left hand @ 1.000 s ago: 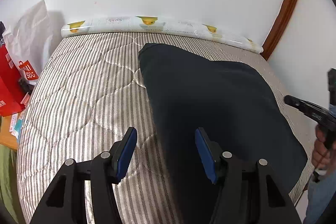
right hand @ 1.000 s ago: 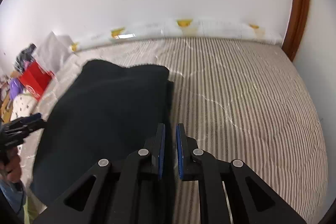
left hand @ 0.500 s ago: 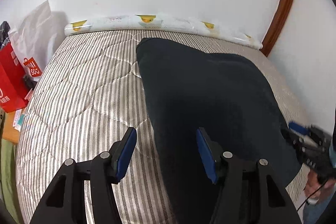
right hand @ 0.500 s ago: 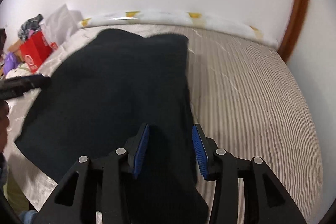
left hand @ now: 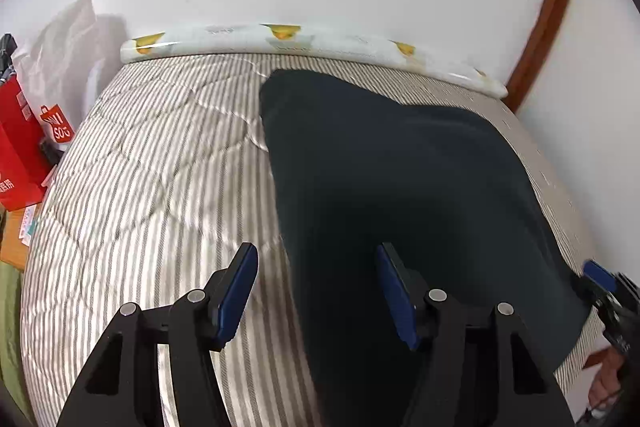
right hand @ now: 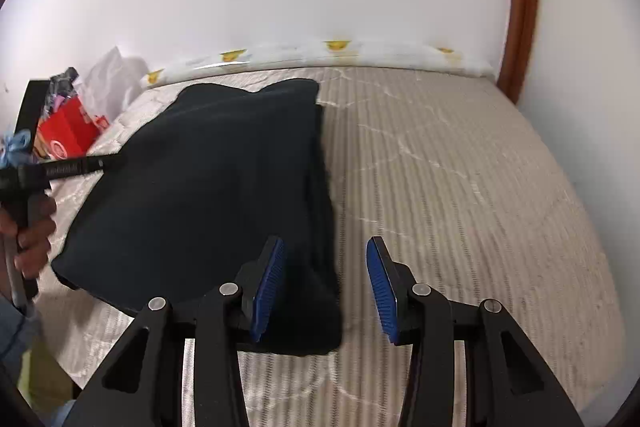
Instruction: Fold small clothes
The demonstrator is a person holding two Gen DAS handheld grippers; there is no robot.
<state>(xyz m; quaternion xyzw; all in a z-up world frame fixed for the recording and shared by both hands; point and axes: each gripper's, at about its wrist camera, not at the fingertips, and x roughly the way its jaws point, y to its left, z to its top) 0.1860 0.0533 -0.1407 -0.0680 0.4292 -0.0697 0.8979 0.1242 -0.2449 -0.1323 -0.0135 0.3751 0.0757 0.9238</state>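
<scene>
While our left gripper point(left hand: 316, 291) is opening its jaws, roughly half wide, nothing is clamped between them; they straddle the left edge of the dark garment point(left hand: 400, 195). Our right gripper point(right hand: 326, 287) stands partly open and empty over the garment's right edge, one blue pad point(right hand: 270, 287) above the cloth. We see the garment lying flat on the striped mattress point(right hand: 460, 187), its far end near the patterned roll point(left hand: 280, 41). Left of the garment sits a red bag point(left hand: 16, 147).
</scene>
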